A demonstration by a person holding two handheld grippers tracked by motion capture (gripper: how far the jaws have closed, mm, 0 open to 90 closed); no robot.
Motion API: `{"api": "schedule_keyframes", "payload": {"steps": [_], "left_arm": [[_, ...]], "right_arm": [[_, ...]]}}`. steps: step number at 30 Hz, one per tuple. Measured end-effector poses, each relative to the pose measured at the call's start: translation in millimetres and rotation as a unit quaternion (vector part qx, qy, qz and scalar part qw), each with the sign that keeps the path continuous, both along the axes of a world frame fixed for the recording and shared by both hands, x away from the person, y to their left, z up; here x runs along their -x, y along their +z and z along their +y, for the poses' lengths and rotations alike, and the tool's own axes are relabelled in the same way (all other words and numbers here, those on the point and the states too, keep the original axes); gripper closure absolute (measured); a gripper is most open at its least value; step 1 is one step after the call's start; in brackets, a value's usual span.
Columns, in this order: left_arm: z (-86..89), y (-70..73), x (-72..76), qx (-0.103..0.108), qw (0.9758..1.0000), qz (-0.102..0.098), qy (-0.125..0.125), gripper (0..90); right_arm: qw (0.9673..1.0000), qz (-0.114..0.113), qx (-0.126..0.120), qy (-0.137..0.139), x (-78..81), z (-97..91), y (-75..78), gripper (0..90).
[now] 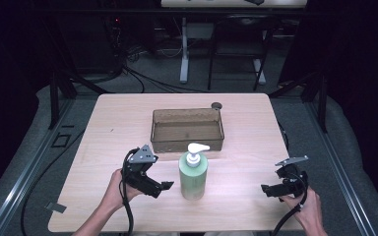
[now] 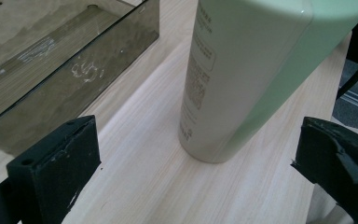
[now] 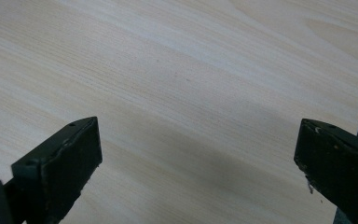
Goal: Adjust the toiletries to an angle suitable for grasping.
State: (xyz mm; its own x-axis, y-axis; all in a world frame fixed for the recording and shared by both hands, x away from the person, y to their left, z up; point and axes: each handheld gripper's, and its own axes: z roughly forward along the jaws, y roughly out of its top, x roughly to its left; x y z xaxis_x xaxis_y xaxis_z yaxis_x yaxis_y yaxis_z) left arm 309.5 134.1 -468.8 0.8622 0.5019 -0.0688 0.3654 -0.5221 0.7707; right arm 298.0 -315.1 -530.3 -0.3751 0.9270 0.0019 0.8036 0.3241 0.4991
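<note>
A pale green pump bottle [image 1: 193,174] with a white pump head stands upright on the wooden table [image 1: 246,128], just in front of a clear brownish bin [image 1: 187,129]. My left gripper [image 1: 166,186] is open at the bottle's left, its jaws pointing at the lower body and a short way off it. In the left gripper view the bottle [image 2: 242,74] rises between the spread jaws, beyond their tips, with the bin [image 2: 51,65] at upper left. My right gripper [image 1: 268,189] is open near the table's front right, over bare wood [image 3: 177,93].
A small dark round object [image 1: 217,105] lies on the table behind the bin's right corner. The bin looks empty. Table legs, cables and dark floor lie beyond the far edge. A cable trails from each gripper toward the front edge.
</note>
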Motion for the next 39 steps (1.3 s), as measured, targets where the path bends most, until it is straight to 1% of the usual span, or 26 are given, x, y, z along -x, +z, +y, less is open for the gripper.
{"api": "schedule_keyframes", "payload": {"steps": [4, 5, 6, 8, 9, 10, 12, 13, 16, 19, 20, 22, 24, 25, 26, 32, 35, 39], "left_arm": [[-9.1, 0.6, -0.3, 0.001, 1.0000, 0.001, -0.008, 0.0], [-11.6, 0.9, -0.4, 0.001, 1.0000, -0.001, -0.010, 0.0], [-13.3, 1.5, -0.6, -0.001, 0.9999, 0.001, -0.013, 0.0], [-18.0, 2.9, -0.7, -0.001, 0.9999, 0.000, -0.015, 0.0], [-20.1, 3.7, -0.8, 0.003, 0.9998, -0.001, -0.019, 0.0], [-21.8, 4.0, -0.8, 0.005, 0.9998, -0.002, -0.020, 0.0], [-24.6, 3.8, -0.4, 0.005, 0.9997, -0.003, -0.022, 0.0], [-26.1, 3.2, -0.5, 0.006, 0.9997, -0.004, -0.023, 0.0], [-28.3, 2.7, -0.9, 0.007, 0.9996, -0.003, -0.026, 0.0], [-30.5, 3.6, 0.0, 0.016, 0.9994, -0.011, -0.027, 0.0], [-31.5, 3.9, 0.6, 0.020, 0.9993, -0.014, -0.030, 0.0], [-34.6, 3.4, 1.2, 0.025, 0.9989, -0.016, -0.037, 0.0], [-36.9, 2.8, 1.2, 0.024, 0.9988, -0.017, -0.039, 0.0], [-38.3, 2.3, 0.9, 0.024, 0.9988, -0.016, -0.040, 0.0], [-39.0, 2.0, 0.8, 0.024, 0.9988, -0.016, -0.040, 0.0], [-44.9, 0.5, -0.4, 0.032, 0.9985, -0.018, -0.042, 0.0], [-48.5, -0.4, -0.1, 0.031, 0.9982, -0.020, -0.046, 0.0], [-51.2, -0.9, -0.9, 0.036, 0.9981, -0.028, -0.041, 0.0]], "right_arm": [[1.0000, 0.001, 0.000, 0.001, -0.2, 0.0, -0.3, 0.4], [1.0000, -0.004, -0.001, 0.000, -0.3, 0.2, -1.0, 0.4], [1.0000, 0.001, 0.001, 0.001, -0.3, 0.1, -0.5, 0.4], [1.0000, 0.001, 0.002, 0.001, -0.2, 0.1, -0.6, 0.5], [1.0000, 0.001, 0.002, 0.001, -0.2, 0.0, -0.7, 0.5], [1.0000, -0.004, -0.001, 0.001, -0.1, 0.2, -1.4, 0.5], [1.0000, -0.004, -0.001, 0.001, -0.1, -0.2, -1.4, 0.5], [1.0000, 0.002, 0.002, 0.002, 0.0, -0.5, -0.4, 0.5], [1.0000, 0.003, 0.001, 0.003, -0.1, -0.7, -0.5, 0.6], [1.0000, 0.002, 0.000, 0.003, -0.1, -0.2, -1.0, 0.6], [1.0000, -0.003, -0.001, 0.001, -0.3, 0.2, -1.7, 0.6], [1.0000, 0.002, 0.001, 0.003, -0.4, 0.1, -1.0, 0.7], [1.0000, 0.002, 0.001, 0.002, -0.2, 0.1, -1.0, 0.7], [1.0000, -0.003, -0.001, 0.002, -0.1, 0.1, -1.7, 0.7], [1.0000, 0.003, 0.001, 0.003, 0.1, -0.4, -0.8, 0.7], [1.0000, 0.003, 0.000, 0.003, 0.3, -0.8, -0.7, 0.7], [1.0000, 0.003, 0.001, 0.002, 0.5, -0.9, -0.5, 0.8], [1.0000, 0.002, 0.000, 0.001, 0.8, -1.6, -0.2, 0.8]]}}
